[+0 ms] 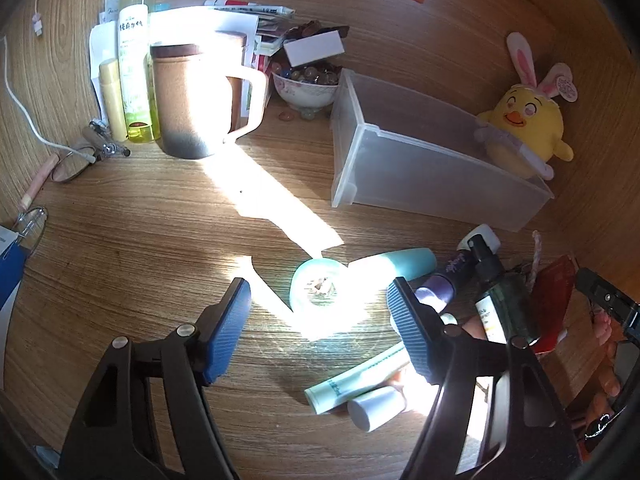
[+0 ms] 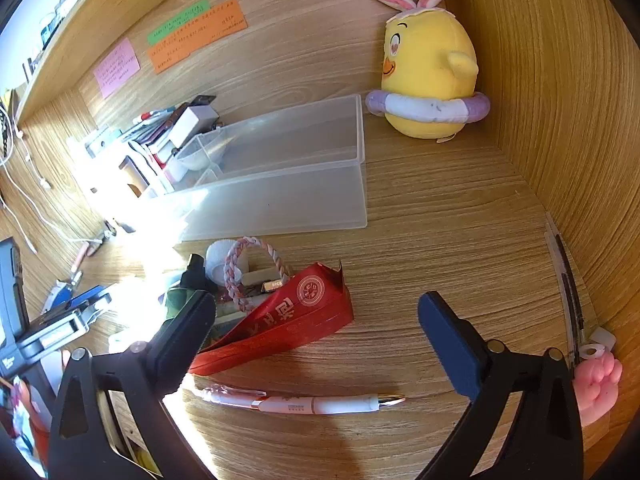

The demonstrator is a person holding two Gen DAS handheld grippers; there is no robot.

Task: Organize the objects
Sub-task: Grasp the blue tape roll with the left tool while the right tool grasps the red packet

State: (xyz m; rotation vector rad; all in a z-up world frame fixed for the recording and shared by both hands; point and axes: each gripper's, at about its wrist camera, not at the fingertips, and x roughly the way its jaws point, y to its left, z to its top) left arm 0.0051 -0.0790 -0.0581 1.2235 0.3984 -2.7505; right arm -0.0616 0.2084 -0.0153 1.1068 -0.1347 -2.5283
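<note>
A sunlit wood-grain desk (image 1: 140,248) carries a clear plastic bin (image 1: 420,160) at its centre. Left of the bin stand a lidded mug (image 1: 192,100), a yellow-green spray bottle (image 1: 136,68) and a bowl of beads (image 1: 308,84); behind the bin sits a yellow plush chick (image 2: 432,72). In front of the bin lie a teal tube (image 1: 396,264), a tape roll (image 1: 318,286), a dark pump bottle (image 1: 504,300), a red packet (image 2: 288,320) and a white pen (image 2: 304,402).
</note>
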